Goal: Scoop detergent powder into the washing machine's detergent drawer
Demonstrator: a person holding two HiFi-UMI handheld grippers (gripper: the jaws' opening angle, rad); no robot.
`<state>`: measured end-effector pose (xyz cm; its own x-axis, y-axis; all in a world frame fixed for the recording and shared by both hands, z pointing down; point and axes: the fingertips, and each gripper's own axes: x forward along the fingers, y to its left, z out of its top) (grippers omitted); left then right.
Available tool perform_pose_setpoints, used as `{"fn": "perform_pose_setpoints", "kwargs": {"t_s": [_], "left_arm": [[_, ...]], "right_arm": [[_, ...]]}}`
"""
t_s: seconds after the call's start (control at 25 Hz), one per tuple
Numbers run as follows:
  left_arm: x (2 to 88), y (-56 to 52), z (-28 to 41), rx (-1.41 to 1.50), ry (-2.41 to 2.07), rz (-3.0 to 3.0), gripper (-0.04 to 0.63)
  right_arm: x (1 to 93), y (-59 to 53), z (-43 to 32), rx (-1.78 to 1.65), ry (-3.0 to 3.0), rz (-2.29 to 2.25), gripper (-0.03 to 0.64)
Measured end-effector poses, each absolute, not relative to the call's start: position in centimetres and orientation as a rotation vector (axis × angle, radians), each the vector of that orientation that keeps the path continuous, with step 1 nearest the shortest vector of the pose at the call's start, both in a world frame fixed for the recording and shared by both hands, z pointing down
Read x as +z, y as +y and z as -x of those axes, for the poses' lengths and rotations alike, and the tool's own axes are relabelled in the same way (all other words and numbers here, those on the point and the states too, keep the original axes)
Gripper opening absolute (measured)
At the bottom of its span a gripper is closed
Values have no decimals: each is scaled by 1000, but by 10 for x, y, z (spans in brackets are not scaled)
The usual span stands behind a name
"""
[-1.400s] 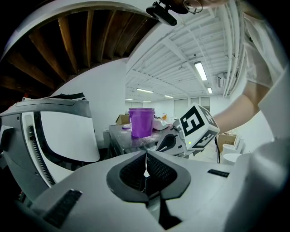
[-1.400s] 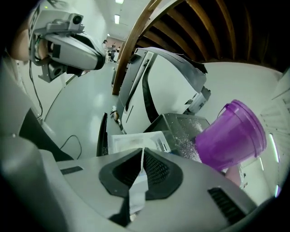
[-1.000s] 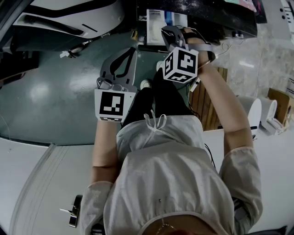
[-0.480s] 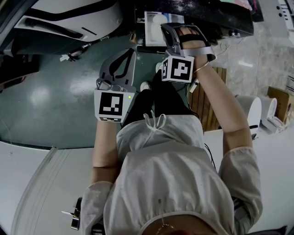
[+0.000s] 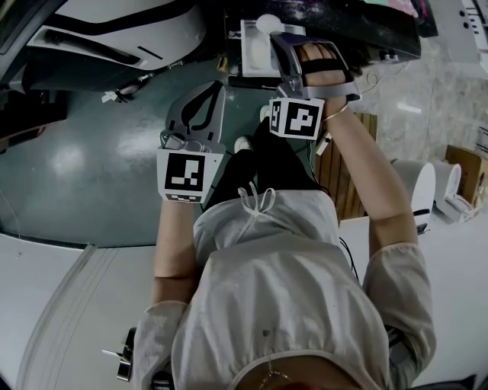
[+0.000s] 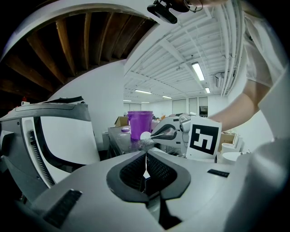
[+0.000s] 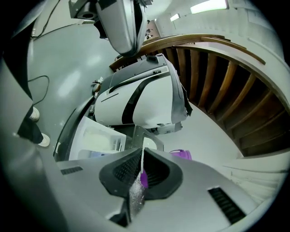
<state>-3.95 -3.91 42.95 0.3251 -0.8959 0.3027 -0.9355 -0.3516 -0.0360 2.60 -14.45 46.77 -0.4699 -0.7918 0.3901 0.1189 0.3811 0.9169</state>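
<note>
My right gripper (image 5: 279, 39) (image 7: 142, 168) is shut on the glittery handle (image 7: 135, 194) of a scoop. The scoop's white bowl (image 5: 268, 23) (image 7: 150, 144) (image 6: 145, 135) hangs at the open white detergent drawer (image 5: 255, 52) (image 7: 100, 141). Whether powder is in the bowl I cannot tell. A purple bucket (image 6: 139, 123) (image 7: 181, 154) stands on the dark table behind. My left gripper (image 5: 216, 86) (image 6: 146, 159) is shut on nothing and hangs over the floor, nearer me and left of the drawer. The white-and-black machine body (image 5: 114, 30) (image 7: 145, 104) lies beyond the drawer.
A green floor (image 5: 91, 167) lies under both grippers, with the person's shoe (image 5: 242, 142) on it. A slatted wooden panel (image 5: 347, 175) and white containers (image 5: 419, 183) are at the right. A white surface (image 5: 46, 305) fills the lower left.
My right gripper has moved forward to the drawer, so the scoop's bowl now shows over it. The left gripper has stayed where it was.
</note>
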Motion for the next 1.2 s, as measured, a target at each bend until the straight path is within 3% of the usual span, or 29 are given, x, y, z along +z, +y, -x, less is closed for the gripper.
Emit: {"fn": "perform_pose_setpoints", "kwargs": {"t_s": [0.52, 1.2], "left_arm": [[419, -42, 40, 416, -1706, -2457, 23], [369, -71, 55, 405, -1770, -2540, 23]], "right_arm": [[436, -146, -27, -1322, -1715, -711, 12], [395, -148, -43, -595, -2201, -975, 14]]}}
